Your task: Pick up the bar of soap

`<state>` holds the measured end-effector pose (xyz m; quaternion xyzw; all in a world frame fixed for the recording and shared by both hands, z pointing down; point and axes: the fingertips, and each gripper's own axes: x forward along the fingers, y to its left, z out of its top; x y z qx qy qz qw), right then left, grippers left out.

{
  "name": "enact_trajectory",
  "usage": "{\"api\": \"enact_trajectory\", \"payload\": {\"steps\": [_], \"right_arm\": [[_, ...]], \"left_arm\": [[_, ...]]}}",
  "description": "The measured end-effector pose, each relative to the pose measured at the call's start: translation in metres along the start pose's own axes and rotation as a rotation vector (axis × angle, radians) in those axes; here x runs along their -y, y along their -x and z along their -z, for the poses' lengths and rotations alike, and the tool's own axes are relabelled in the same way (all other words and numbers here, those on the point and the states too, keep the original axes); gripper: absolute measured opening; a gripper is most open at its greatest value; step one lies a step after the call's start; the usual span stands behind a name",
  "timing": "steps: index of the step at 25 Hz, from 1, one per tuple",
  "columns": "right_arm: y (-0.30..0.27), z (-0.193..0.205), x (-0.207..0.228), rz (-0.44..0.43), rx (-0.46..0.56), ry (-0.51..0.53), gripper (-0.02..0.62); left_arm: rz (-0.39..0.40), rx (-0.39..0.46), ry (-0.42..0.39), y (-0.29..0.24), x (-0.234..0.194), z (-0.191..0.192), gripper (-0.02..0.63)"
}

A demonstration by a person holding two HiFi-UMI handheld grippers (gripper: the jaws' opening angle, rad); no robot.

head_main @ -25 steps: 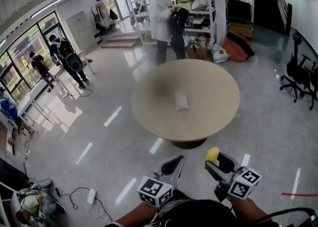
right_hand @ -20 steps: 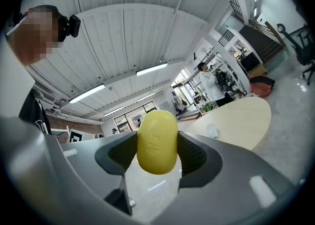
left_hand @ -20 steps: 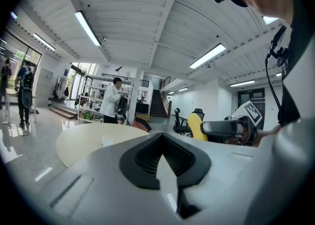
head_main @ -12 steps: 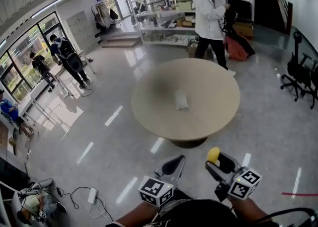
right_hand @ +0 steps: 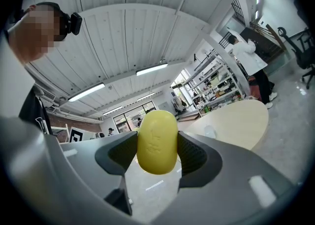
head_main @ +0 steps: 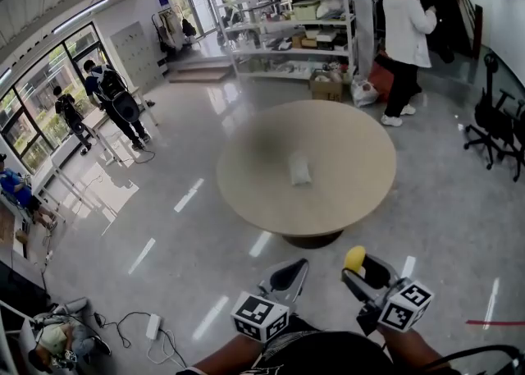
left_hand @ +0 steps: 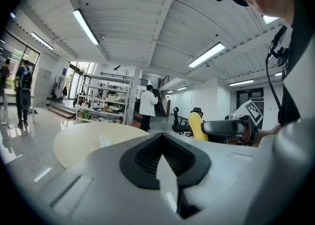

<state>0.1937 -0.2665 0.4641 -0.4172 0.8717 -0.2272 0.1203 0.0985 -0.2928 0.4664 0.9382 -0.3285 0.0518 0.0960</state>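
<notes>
The right gripper (head_main: 362, 271) is closed on a smooth, oval, yellow bar of soap (right_hand: 157, 142). Its two dark ribbed pads press the bar's narrow sides, and they stand apart only by the bar's width. The bar's long axis runs across the line along which the jaws close, so its rounded ends stick out past the pads on both sides. In the head view it pokes out just beyond the jaw tips. The bar touches no surface and is clear of the floor below, so the pick-up looks done.

Just to the left of this tool, the left gripper (head_main: 287, 273) has its jaws drawn together with nothing between them. It is near the right one but not touching it, and it has no part in the grip.

Ahead of both grippers, past a strip of glossy grey floor (head_main: 164, 226), stands a round, pale wooden table (head_main: 246, 160). Its near edge is well apart from the jaw tips. A small white wrapped packet (head_main: 300, 168) lies near the middle of its top, a little left of the right gripper's line. The rest of the tabletop is bare, so I judge there is open room there to set the bar down.

Farther off, a person in a white coat (head_main: 404, 20) stands beyond the table to the right, beside metal shelving (head_main: 287, 29). Black office chairs (head_main: 492, 127) stand at the far right.
</notes>
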Motion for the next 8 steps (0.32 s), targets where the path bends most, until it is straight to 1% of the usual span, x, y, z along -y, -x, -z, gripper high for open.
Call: {"api": "enact_trajectory", "payload": {"steps": [8], "right_arm": [[-0.004, -0.004, 0.009, 0.004, 0.0, 0.004, 0.259]], "left_arm": [[0.013, -0.006, -0.008, -0.011, -0.003, -0.002, 0.007]]}}
